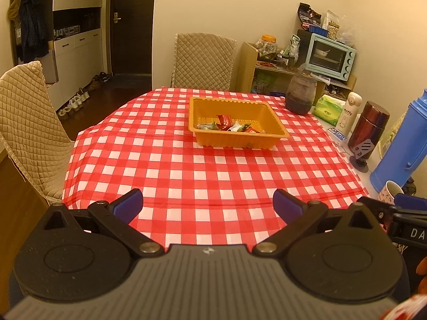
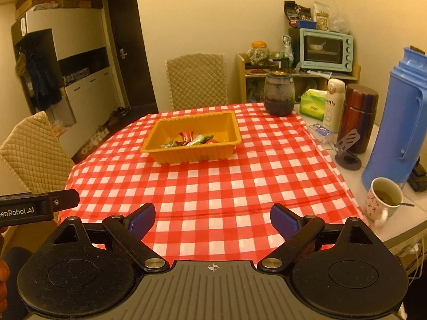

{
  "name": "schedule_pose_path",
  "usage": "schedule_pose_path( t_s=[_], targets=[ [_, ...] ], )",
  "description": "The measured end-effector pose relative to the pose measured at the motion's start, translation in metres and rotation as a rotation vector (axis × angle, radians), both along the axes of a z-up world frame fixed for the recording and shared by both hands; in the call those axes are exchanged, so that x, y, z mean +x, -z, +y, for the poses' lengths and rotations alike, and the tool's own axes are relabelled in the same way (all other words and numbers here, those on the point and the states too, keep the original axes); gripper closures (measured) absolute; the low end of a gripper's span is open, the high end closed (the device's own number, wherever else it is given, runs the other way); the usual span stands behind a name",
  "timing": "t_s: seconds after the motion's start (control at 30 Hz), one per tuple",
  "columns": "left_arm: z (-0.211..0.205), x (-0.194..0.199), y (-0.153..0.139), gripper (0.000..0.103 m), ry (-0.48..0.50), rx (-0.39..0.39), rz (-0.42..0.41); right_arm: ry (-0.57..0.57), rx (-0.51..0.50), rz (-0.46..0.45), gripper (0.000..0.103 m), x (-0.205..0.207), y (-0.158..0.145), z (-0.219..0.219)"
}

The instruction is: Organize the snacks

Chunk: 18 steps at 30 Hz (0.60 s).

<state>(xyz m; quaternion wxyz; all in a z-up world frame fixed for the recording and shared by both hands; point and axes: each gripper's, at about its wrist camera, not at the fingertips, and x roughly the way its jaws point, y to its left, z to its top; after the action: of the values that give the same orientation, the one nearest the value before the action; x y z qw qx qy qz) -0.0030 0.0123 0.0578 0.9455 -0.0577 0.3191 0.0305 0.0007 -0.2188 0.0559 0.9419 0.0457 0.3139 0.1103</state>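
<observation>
An orange plastic tray (image 1: 232,104) (image 2: 186,157) stands toward the far side of a table with a red-and-white checked cloth. Several wrapped snacks (image 1: 229,126) (image 2: 193,139) lie inside it. My left gripper (image 1: 207,208) hangs over the near edge of the cloth, open, with nothing between its blue pads. My right gripper (image 2: 212,220) is beside it, also over the near edge, jaws wide apart and empty. Each gripper's body shows at the edge of the other's view. Both are well short of the tray.
Along the table's right side stand a dark glass jar (image 2: 279,94), a green tissue pack (image 2: 312,104), a white bottle (image 2: 334,104), a brown flask (image 2: 357,117), a blue thermos jug (image 2: 400,122) and a mug with a spoon (image 2: 383,200). Quilted chairs (image 1: 29,122) (image 1: 204,61) stand left and behind.
</observation>
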Motion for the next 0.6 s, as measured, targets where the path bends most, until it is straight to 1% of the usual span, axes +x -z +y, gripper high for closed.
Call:
schedule_pose_path(
  t_s=[0.27, 0.6],
  targets=[
    [-0.0027, -0.0069, -0.0012, 0.0, 0.007, -0.001, -0.006, -0.011, -0.009, -0.024, 0.01, -0.0092, -0.0093, 0.0006],
    [-0.0015, -0.0076, -0.001, 0.0, 0.007, -0.004, -0.003, -0.01, -0.003, -0.019, 0.01, -0.0069, -0.0069, 0.0015]
  ],
)
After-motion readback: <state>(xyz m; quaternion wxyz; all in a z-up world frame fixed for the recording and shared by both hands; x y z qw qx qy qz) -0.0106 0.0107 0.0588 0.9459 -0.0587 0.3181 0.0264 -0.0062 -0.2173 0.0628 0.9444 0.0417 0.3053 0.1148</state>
